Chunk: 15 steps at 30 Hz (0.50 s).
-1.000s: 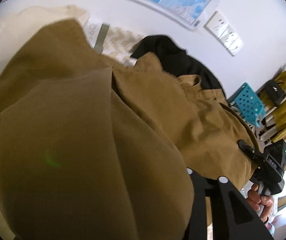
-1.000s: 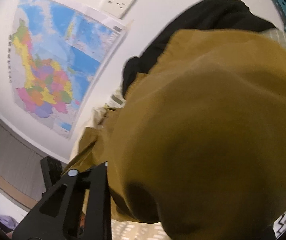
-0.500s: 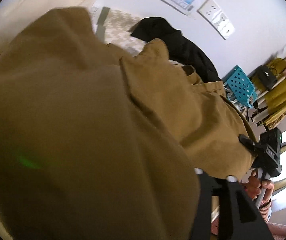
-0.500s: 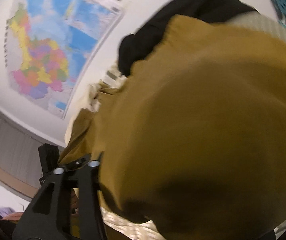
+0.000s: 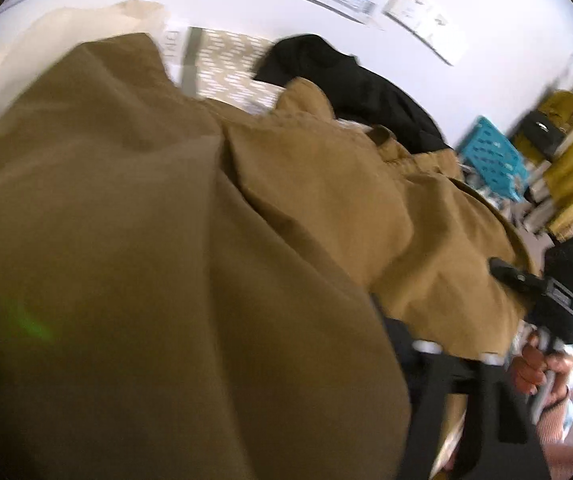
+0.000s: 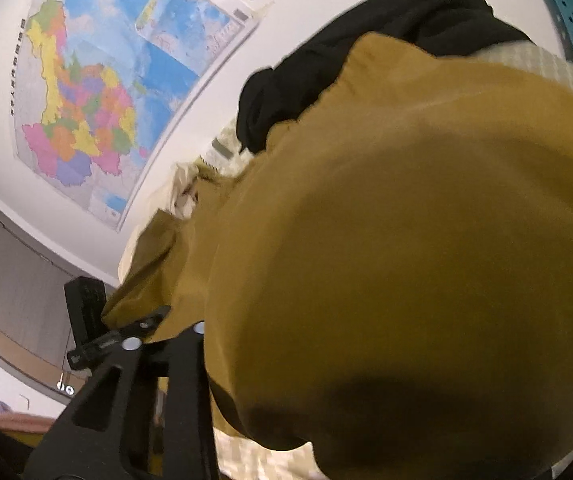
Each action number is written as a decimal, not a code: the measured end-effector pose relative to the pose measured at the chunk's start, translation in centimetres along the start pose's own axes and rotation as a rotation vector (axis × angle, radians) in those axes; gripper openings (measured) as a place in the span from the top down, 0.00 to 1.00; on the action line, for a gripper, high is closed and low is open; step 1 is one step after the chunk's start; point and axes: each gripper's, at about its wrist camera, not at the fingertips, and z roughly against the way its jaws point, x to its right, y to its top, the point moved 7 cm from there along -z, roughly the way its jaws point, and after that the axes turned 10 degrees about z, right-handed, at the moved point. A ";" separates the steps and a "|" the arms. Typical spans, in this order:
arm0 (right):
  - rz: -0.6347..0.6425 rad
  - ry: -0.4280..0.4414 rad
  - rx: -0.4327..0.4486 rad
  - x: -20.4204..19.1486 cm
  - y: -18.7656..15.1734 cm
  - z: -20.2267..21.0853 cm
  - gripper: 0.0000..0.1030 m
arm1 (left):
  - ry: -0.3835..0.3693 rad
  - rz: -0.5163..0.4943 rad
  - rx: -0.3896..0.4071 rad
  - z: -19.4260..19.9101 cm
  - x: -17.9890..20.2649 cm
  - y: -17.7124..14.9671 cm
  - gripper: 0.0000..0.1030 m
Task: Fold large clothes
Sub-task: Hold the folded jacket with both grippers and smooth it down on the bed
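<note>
Both tongs clamped on mustard-brown garment (image 5: 166, 240) above patterned surface (image 5: 230, 68); black garment (image 6: 366, 60) behind; wall map (image 6: 106, 80), outlets (image 5: 422, 28), blue basket (image 5: 494, 160).

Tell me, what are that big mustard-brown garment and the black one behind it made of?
The big mustard-brown garment looks like a matte woven cloth, perhaps cotton twill: it folds in soft, broad creases with no shine. The black garment heaped behind it is also matte and limp; its weave is too blurred to tell.
</note>
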 end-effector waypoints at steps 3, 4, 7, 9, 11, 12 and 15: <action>-0.051 0.027 0.002 0.4 0.5 -0.3 0.58 | -0.036 0.078 -0.016 -0.1 -0.8 0.6 0.47; -0.079 0.019 -0.006 0.8 0.3 -0.4 0.45 | -0.045 0.077 -0.016 -0.1 -0.8 0.6 0.46; -0.082 -0.008 -0.002 1.1 -0.5 -0.1 0.37 | -0.064 0.056 -0.009 0.2 -0.7 0.2 0.39; -0.078 -0.008 0.005 0.8 -0.4 -0.1 0.30 | -0.098 0.063 -0.016 0.2 -0.4 0.2 0.21; -0.064 -0.009 0.008 0.4 -0.1 -0.6 0.25 | -0.109 0.063 -0.014 0.0 0.2 0.3 0.13; -0.060 -0.012 0.009 0.3 0.1 -0.9 0.24 | -0.089 0.048 -0.002 -0.2 0.4 0.4 0.14; -0.045 -0.041 0.012 0.5 0.5 -1.9 0.42 | -0.012 0.020 0.027 -0.6 0.5 0.8 0.37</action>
